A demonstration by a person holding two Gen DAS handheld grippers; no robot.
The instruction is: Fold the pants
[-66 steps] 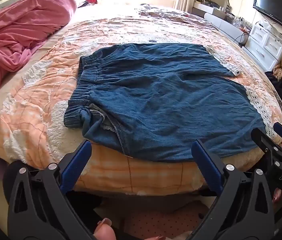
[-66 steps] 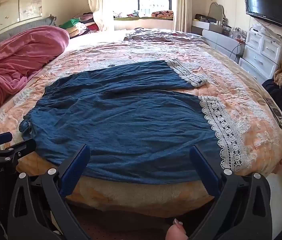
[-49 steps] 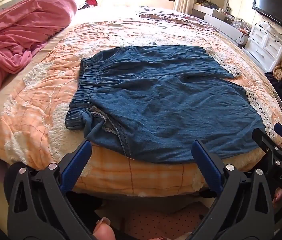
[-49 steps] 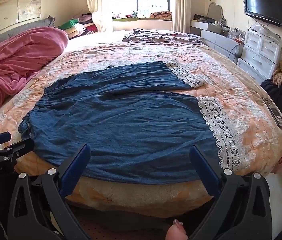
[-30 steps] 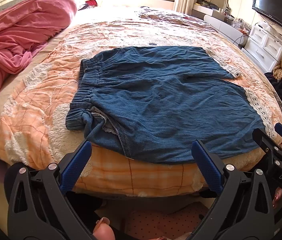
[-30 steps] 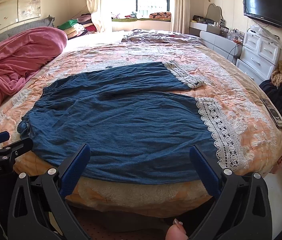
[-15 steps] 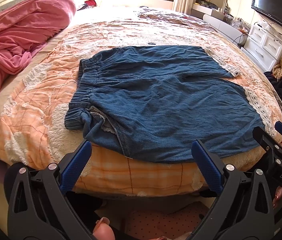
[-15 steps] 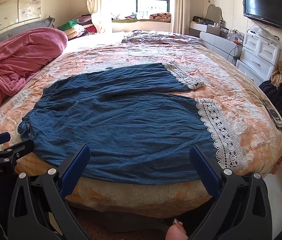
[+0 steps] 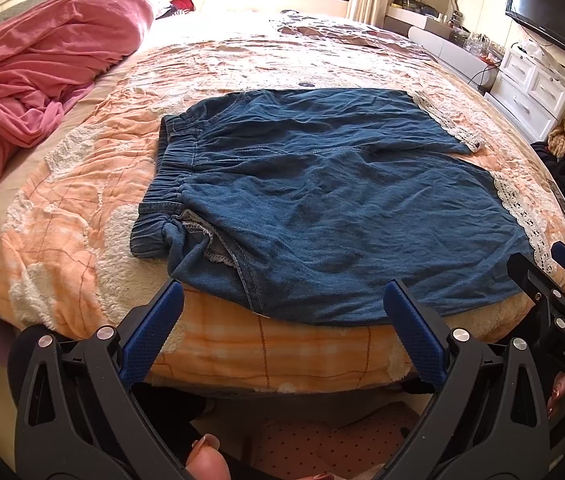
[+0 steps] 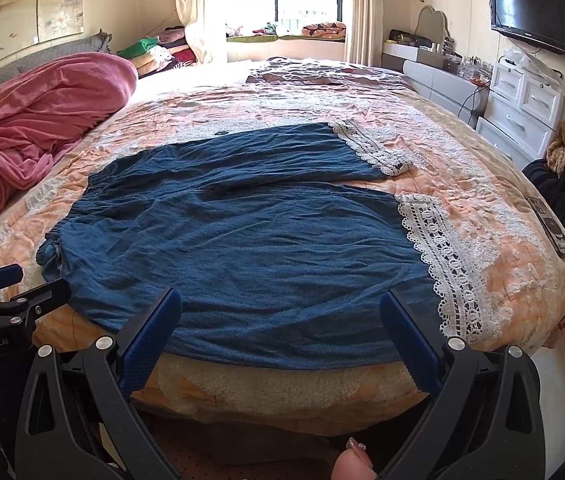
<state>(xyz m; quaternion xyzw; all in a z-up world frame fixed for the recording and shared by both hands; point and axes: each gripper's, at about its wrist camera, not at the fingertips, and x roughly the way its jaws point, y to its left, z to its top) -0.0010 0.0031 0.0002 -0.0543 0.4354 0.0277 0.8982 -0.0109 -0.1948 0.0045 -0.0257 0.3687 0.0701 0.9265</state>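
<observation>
Pants (image 9: 322,200) lie flat on bed (image 9: 62,220), unfolded.

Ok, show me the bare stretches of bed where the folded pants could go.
Bare quilt lies beyond the pants toward the window, and in a strip between the waistband and the pink blanket. A narrower patch sits right of the lace hems, bordered by a phone at the edge. The near edge is crowded: pants overhang it.
</observation>
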